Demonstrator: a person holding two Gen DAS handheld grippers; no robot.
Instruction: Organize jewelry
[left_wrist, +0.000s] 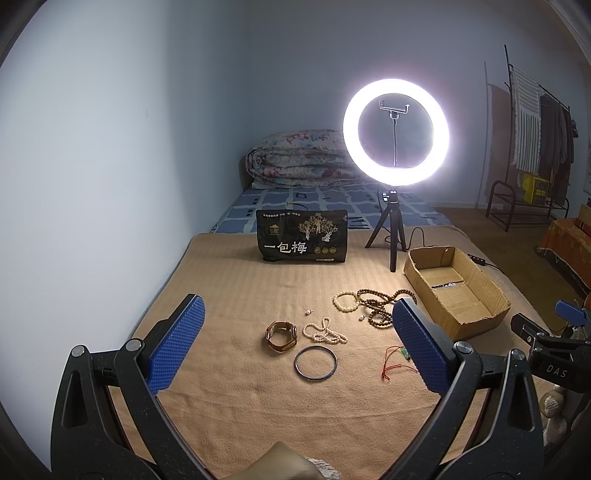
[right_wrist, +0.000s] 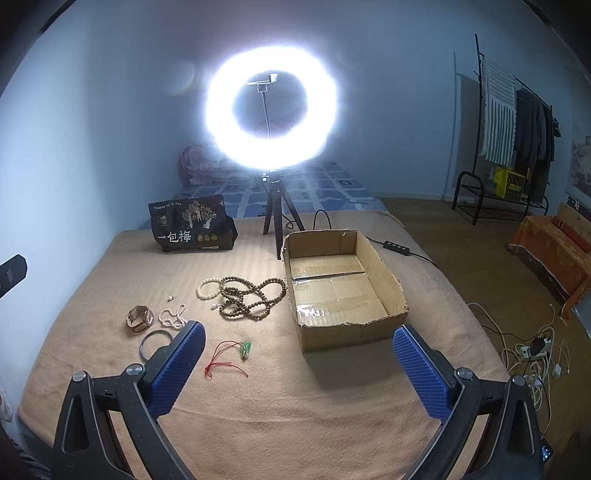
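Holding my left hand-held gripper and right hand-held gripper spread wide and empty above the bed's tan blanket, I see the watch, pearl strand and bangle between my left fingers. The wooden bead necklace sprawls sideways just left of the cardboard box, ahead of my right fingers.

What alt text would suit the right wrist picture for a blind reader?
An open two-finger gripper hovers over a tan blanket strewn with bead strands, a watch and a bangle beside an empty cardboard box, under a glaring ring light.
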